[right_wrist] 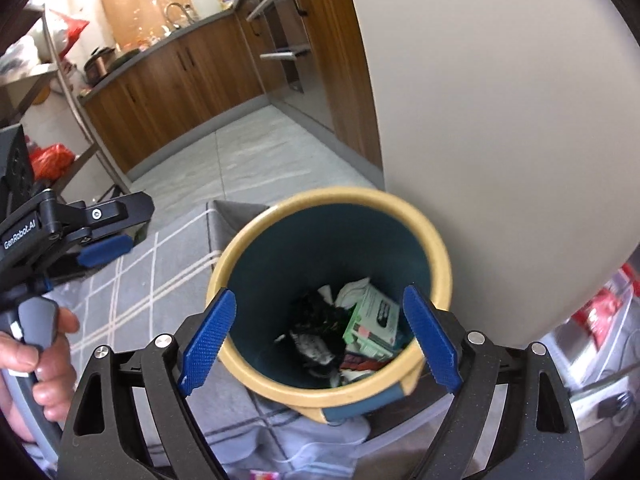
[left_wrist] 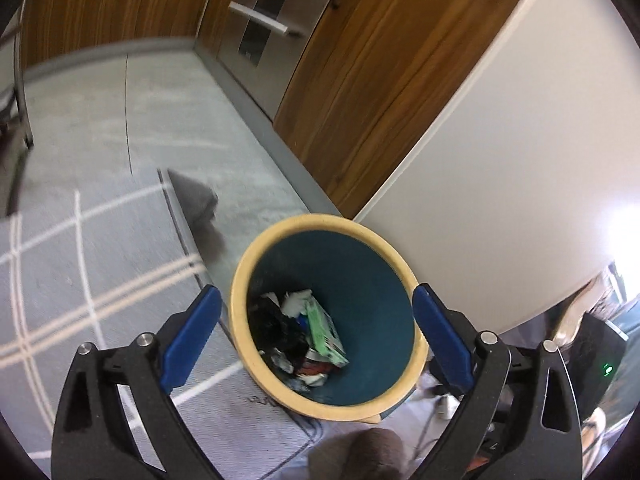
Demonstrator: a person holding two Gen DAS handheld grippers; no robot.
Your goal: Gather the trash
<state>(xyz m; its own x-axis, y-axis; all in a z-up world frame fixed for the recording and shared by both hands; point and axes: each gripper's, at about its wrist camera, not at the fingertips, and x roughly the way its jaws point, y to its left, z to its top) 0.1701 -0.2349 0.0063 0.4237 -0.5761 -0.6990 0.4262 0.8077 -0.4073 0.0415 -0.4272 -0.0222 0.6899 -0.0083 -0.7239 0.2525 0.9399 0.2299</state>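
over the trash bin (right_wrist: 332, 392), both grippers are hanging wide open and empty; right gripper (right_wrist: 320, 340) is sitting nearer its mouth, left gripper (left_wrist: 316, 336) alongside.

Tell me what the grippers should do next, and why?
Probably lift both away from the bin and go look for more trash. The right gripper and left gripper are both open and hold nothing, while a green box and crumpled paper already lie inside the bin.
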